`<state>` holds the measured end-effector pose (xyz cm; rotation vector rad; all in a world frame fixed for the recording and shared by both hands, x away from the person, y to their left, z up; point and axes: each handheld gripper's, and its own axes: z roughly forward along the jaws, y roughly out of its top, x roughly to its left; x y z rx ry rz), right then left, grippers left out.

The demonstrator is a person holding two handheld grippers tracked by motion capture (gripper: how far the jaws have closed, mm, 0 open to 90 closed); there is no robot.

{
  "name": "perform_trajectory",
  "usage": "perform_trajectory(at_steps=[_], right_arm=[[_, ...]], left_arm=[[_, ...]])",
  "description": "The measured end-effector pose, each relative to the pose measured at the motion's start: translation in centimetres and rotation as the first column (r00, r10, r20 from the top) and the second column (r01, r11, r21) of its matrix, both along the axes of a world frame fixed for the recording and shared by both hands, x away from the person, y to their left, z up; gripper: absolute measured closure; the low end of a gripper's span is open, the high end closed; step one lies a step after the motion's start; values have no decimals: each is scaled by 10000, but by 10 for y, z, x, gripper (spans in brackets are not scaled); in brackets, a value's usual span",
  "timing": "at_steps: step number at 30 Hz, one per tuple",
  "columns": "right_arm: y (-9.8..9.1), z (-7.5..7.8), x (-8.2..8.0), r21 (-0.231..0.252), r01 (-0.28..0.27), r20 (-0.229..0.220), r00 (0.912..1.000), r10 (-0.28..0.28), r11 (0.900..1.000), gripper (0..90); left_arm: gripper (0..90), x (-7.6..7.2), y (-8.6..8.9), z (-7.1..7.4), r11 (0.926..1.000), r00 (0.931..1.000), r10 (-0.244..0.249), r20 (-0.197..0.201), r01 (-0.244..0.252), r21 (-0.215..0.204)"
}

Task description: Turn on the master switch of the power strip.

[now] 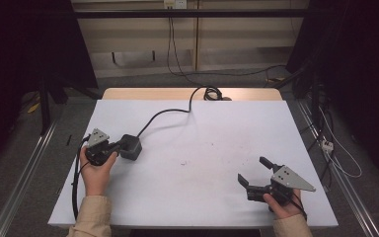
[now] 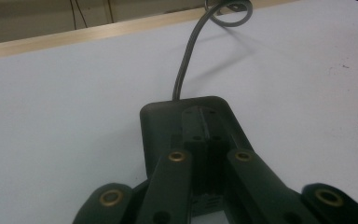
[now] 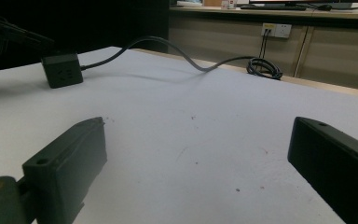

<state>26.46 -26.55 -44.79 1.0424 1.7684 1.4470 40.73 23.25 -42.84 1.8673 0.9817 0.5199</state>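
Observation:
A black cube-shaped power block [image 1: 132, 147] sits on the left part of the white table [image 1: 207, 138], and its dark cable [image 1: 163, 114] runs toward the far edge. My left gripper [image 1: 119, 145] is shut, its jaws pressed together and lying over the top of the block [image 2: 158, 121], tips [image 2: 208, 116] near its far side. Nothing is between those jaws. My right gripper [image 1: 254, 171] stands open at the near right, low over bare table. In the right gripper view its wide-spread jaws [image 3: 196, 158] frame the block [image 3: 63, 70] far off at the left.
The cable's slack lies coiled [image 1: 212, 93] on the wooden strip at the table's far edge. Floor rails run along both sides of the table, with loose wires on the floor at the right [image 1: 328, 143]. A wall socket [image 3: 277, 30] is behind the table.

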Motion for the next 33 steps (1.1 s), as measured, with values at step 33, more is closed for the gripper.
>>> perform_trajectory(at_steps=[33], right_arm=[[0,0,-1,7,41,14,10000,-41,10000,37]], left_arm=[[900,0,-1,-1,9999,9999,96,-97,-95,56]])
